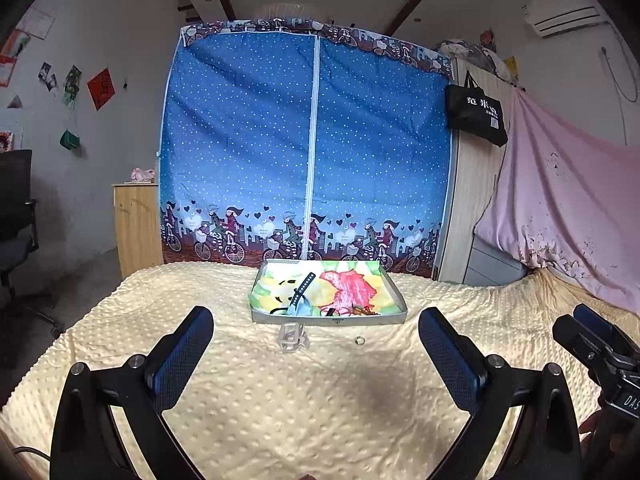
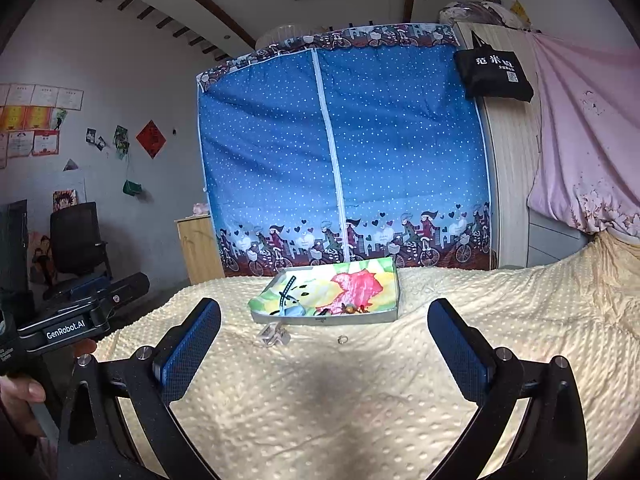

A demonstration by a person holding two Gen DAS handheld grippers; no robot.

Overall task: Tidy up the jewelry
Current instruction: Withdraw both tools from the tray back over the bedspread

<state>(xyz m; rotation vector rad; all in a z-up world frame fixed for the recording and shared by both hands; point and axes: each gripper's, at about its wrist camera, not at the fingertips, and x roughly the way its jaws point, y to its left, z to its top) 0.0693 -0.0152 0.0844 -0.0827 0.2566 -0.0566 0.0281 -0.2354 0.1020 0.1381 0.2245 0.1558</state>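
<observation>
Both sets of fingers wide open, nothing btwn them: left gripper [image 1: 316, 354], right gripper [image 2: 324, 350]. I see the tray [image 1: 332, 317] far-centre on the bed [image 1: 280, 400], w/ a dark strap [image 1: 302, 292] and tangled jewelry [image 1: 360, 311] inside. Clear clip [image 1: 292, 336] and ring [image 1: 359, 340] lie on the bed just near of the tray, ring to the right.

Two near-level wrist views side by side, both facing tray [image 1: 328, 317] and wardrobe [image 1: 240, 128].

Blue dotted fabric wardrobe [image 1: 308, 148] behind cream bedspread [image 1: 280, 400], grey walls w/ posters, black office chair [image 2: 76, 244].
</observation>
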